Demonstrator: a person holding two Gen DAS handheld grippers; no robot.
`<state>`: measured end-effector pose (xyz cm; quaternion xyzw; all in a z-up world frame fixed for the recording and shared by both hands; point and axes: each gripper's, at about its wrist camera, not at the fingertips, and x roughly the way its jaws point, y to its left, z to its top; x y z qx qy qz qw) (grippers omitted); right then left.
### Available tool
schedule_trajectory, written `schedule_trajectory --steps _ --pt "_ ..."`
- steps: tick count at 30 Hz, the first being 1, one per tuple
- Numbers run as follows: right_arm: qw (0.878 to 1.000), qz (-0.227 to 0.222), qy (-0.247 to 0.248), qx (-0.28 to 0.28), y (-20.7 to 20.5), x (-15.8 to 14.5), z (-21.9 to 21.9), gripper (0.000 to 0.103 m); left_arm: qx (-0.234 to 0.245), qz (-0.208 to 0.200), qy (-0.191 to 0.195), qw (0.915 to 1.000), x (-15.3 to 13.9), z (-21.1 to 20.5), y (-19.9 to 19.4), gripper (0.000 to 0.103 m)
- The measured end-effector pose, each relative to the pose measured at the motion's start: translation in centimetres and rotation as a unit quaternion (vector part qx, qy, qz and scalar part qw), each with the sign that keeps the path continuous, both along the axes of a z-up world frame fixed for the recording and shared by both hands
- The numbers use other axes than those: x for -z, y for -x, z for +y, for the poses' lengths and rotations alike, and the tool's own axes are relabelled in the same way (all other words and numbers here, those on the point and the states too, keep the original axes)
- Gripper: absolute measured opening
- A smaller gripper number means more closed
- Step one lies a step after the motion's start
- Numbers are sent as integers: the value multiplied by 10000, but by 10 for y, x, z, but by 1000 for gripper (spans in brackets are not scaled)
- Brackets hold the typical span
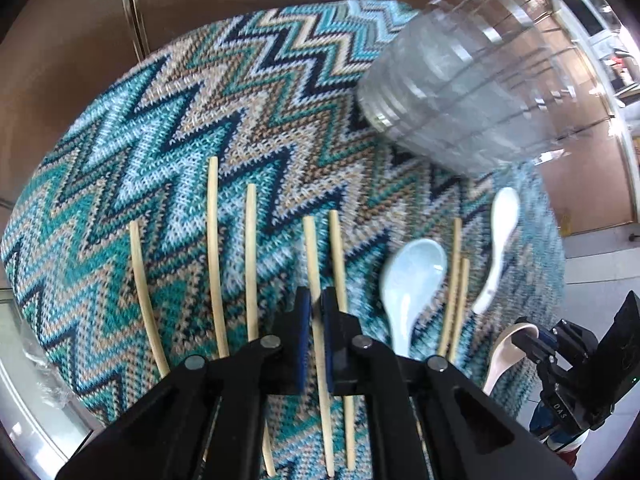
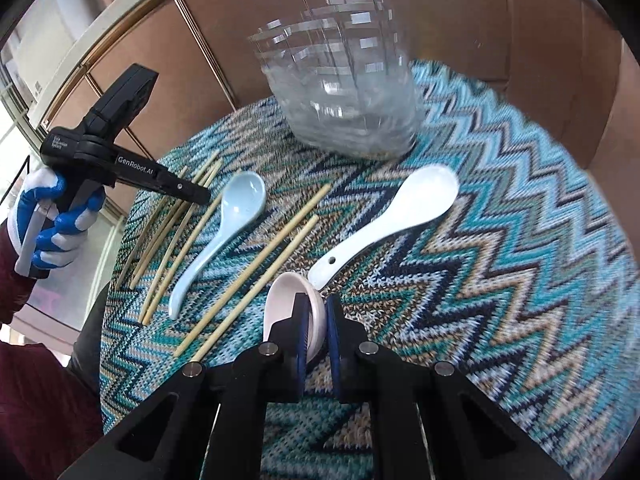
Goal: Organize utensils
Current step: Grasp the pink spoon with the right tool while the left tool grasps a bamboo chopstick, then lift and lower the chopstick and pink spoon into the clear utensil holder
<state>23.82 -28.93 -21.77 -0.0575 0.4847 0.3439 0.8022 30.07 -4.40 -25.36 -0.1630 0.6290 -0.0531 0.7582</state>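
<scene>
Several pale wooden chopsticks lie on a zigzag knit cloth (image 1: 168,128). My left gripper (image 1: 316,308) is shut on one chopstick (image 1: 318,328); it also shows in the right wrist view (image 2: 200,196) over the chopsticks. My right gripper (image 2: 317,316) is shut on the bowl of a pinkish-white spoon (image 2: 286,304), seen in the left wrist view (image 1: 506,354) at the cloth's near right edge. A light blue spoon (image 2: 228,220) and a white spoon (image 2: 394,216) lie on the cloth. A clear plastic holder (image 2: 344,92) stands at the far side.
The cloth (image 2: 520,208) covers a round table. Brown panelled walls (image 2: 560,60) stand behind it. A gloved hand (image 2: 52,220) holds the left gripper at the table's left edge. Two more chopsticks (image 2: 256,280) lie between the spoons.
</scene>
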Motion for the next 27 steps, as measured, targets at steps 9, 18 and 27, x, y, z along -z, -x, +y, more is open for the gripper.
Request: schedule_trajectory --steps 9,18,27 --pt "9945 -836 284 556 37 -63 2 9 261 -1217 99 9922 -62 5 42 4" --pt "9789 -1728 200 1071 36 -126 19 9 244 -2480 306 9680 -137 33 47 4" --pt "9317 -3153 -75 1800 0 -191 42 9 -245 -4065 536 9117 -232 48 10 4"
